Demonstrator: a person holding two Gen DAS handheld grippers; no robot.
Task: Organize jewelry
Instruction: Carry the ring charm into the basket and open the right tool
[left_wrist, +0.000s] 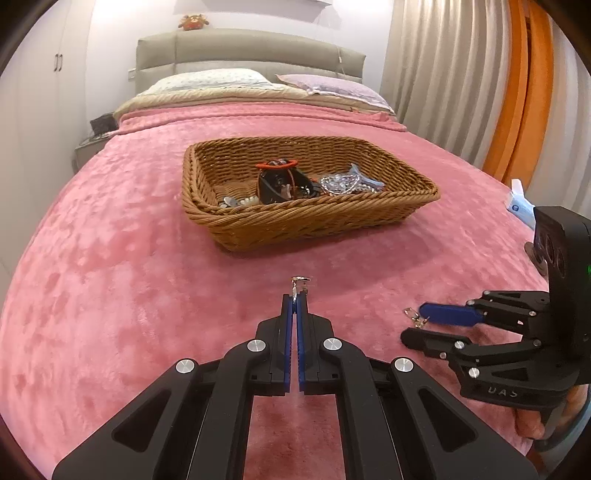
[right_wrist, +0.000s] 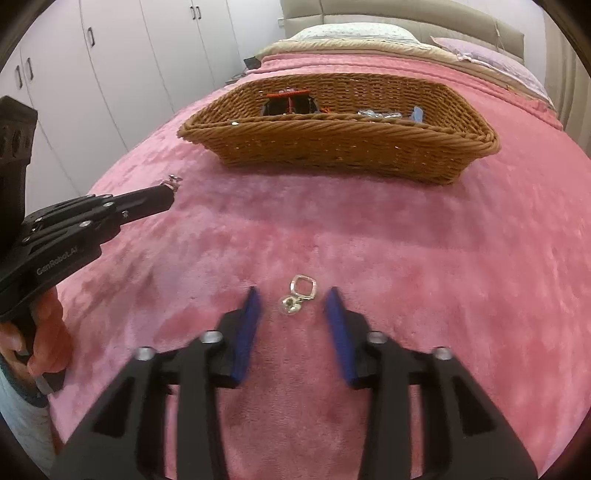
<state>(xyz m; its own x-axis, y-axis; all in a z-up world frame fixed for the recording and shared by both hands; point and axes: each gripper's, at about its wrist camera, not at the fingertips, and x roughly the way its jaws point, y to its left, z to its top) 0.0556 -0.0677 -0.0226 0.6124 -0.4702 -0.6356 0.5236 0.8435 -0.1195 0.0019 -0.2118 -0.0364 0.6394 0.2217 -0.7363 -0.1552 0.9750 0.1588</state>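
My right gripper (right_wrist: 291, 301) open, earring (right_wrist: 297, 295) dead 12 o'clock between fingers, long axis 12–6. Left gripper (left_wrist: 295, 295) pinches other earring (left_wrist: 300, 281).

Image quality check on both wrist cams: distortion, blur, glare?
Left wrist: heavy fisheye bowing on the pink blanket and curtains, dark vignette corners; wicker basket sharp, earring in the left gripper tiny but resolved. Right wrist: same barrel warp, softer overall, right gripper fingers slightly blurred, loose earring legible. Lighting is even; no strong glare.
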